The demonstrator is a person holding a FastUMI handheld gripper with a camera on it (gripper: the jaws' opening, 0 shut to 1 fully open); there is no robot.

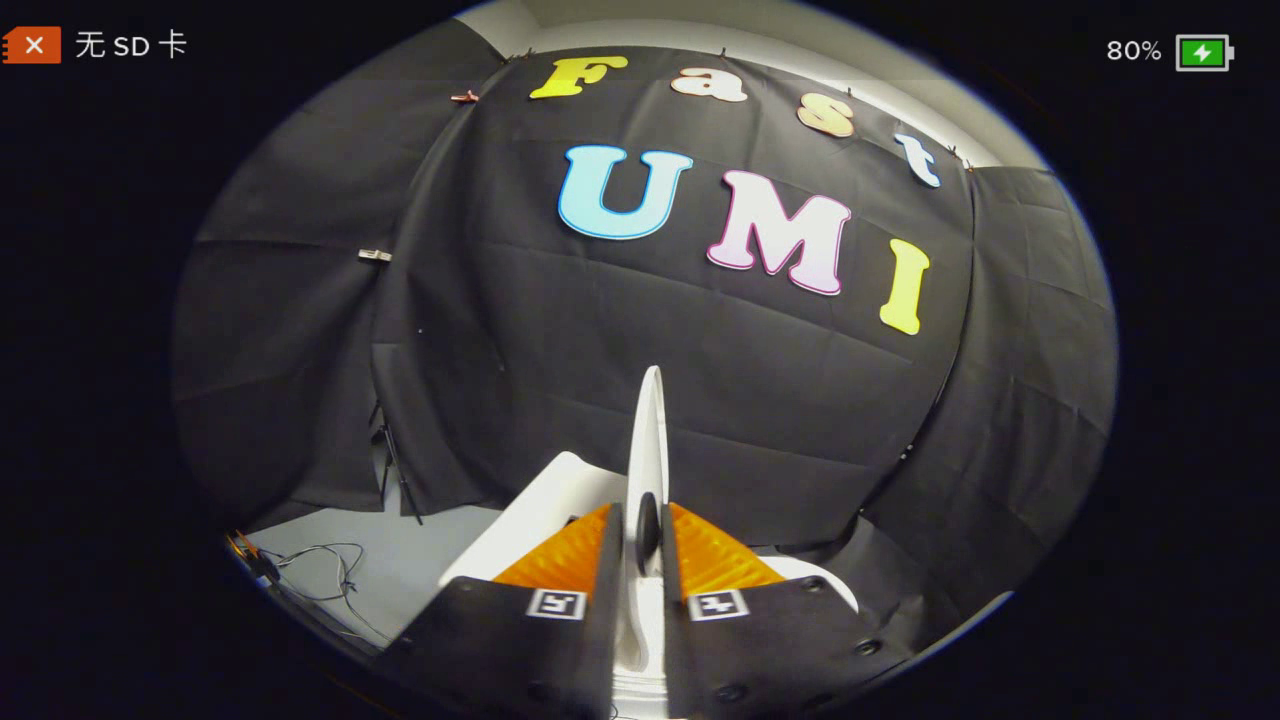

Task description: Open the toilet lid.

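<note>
A: How does the gripper (640, 545) stand?

B: It points forward and slightly up, its two fingers (570, 550) drawn close, nearly parallel.

A: Is anything between them?

B: Yes, the raised toilet lid (648, 440), seen edge-on. Both pads press on its thin edge from either side.

A: And the tips?

B: Level with each other, the lid rising beyond them.

White toilet lid (648, 440) upright, edge-on

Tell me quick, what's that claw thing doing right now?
Gripper: shut on the thin white plastic toilet lid, raised on edge between its fingers.
</note>
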